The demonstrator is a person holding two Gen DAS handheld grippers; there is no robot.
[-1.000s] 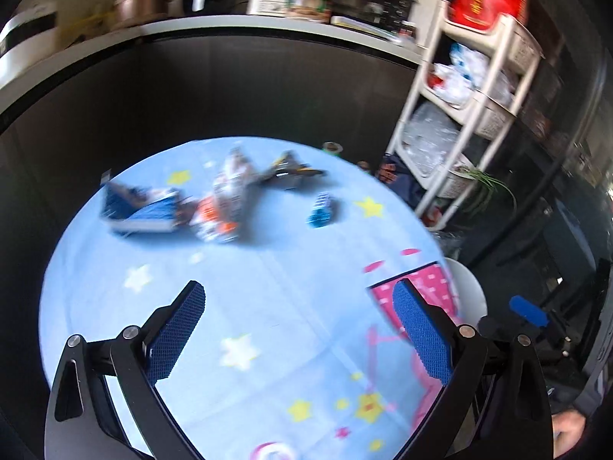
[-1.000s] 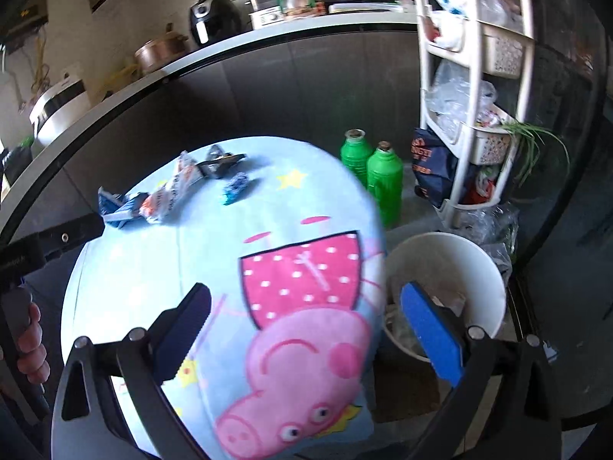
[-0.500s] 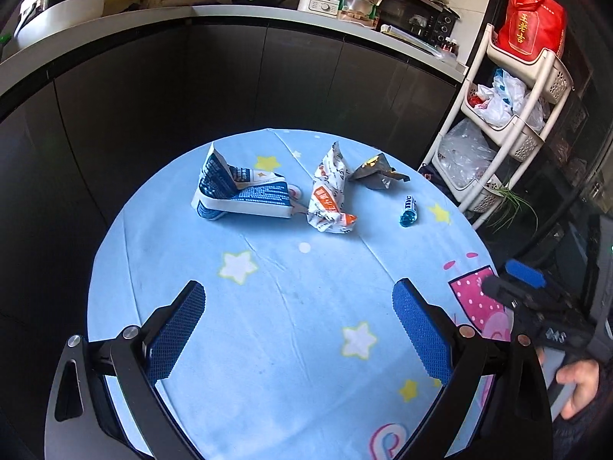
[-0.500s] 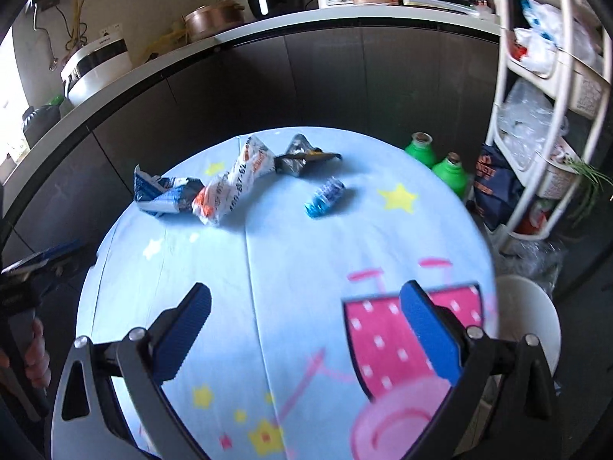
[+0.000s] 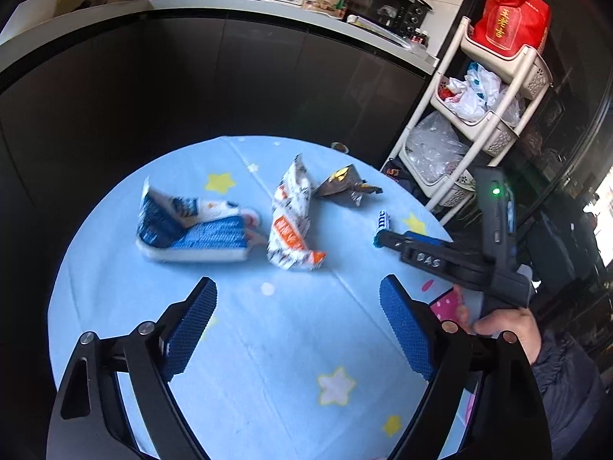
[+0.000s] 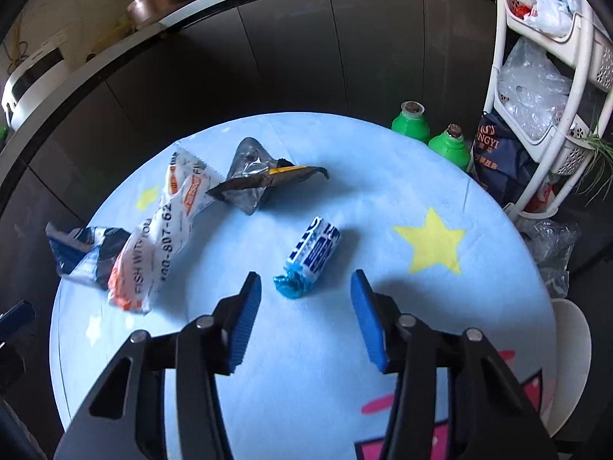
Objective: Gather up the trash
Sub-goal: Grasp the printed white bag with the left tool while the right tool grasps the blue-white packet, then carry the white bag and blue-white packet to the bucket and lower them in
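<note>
Black left gripper (image 5: 298, 330), blue ribbed pads (image 5: 405, 329), silver screws.

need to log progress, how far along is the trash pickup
Done: nothing; all four pieces lie on the table. In hand: the open right gripper is lined up on the small blue wrapper. Left: the dark foil wrapper, white-orange wrapper and blue-white packet; the left gripper is open, holding nothing.

The left gripper (image 5: 298, 326) is hanging wide open over the blue table (image 5: 268, 364). The right gripper (image 5: 379, 241) is reaching toward a small blue wrapper (image 5: 384, 219).
</note>
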